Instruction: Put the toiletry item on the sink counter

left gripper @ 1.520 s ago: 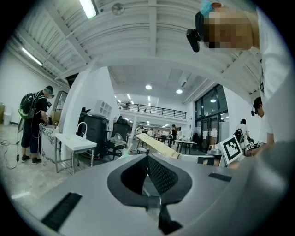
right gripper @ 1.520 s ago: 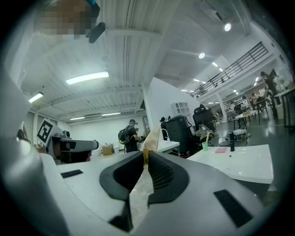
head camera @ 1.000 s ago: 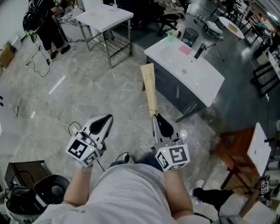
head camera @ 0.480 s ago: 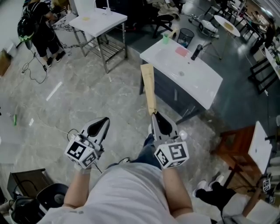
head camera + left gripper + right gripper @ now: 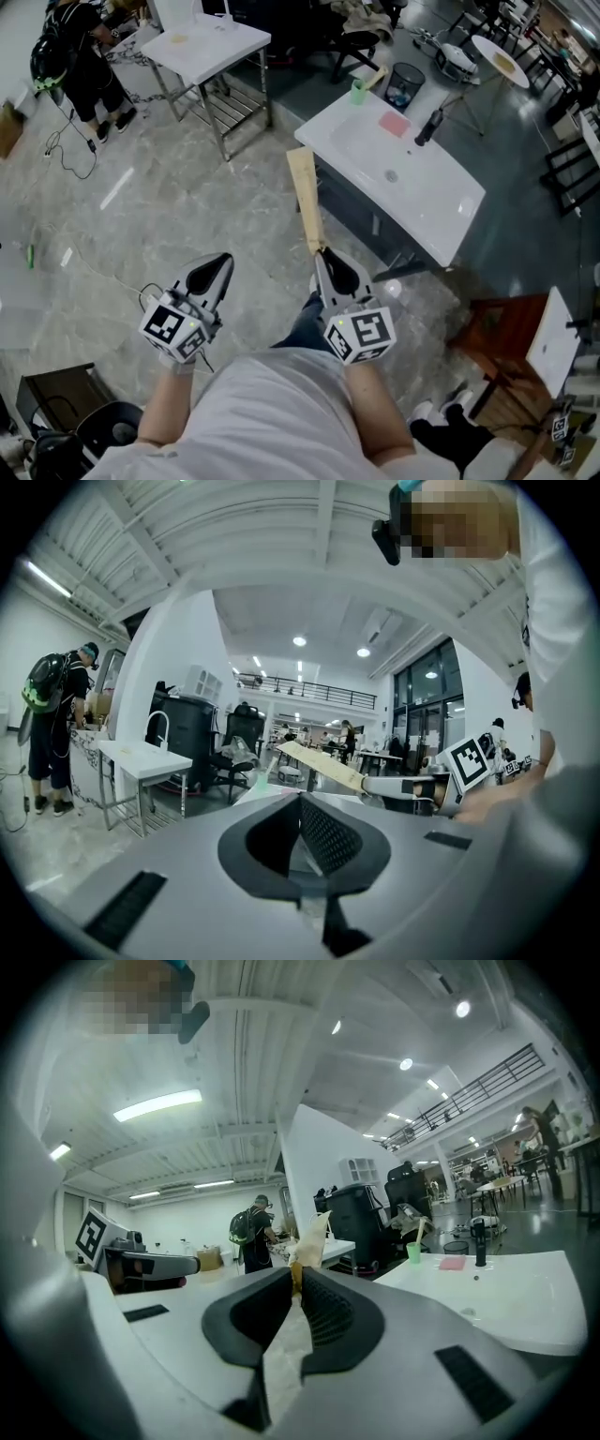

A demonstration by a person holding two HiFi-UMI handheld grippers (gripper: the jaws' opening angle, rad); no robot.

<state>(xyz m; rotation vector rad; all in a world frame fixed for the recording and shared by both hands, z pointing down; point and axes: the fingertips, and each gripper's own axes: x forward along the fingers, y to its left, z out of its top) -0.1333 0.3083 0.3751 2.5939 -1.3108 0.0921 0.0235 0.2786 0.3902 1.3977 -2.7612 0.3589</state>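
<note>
Our right claw (image 5: 323,254) is pinching a long tan packet (image 5: 305,192). The left claw (image 5: 223,259) is closed up on nothing, and the sink worktop (image 5: 441,202) is ahead.

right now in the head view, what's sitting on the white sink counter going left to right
On the sink counter: green cup → pink square item → dark bottle

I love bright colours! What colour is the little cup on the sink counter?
The cup is light green, clearest in the head view.
</note>
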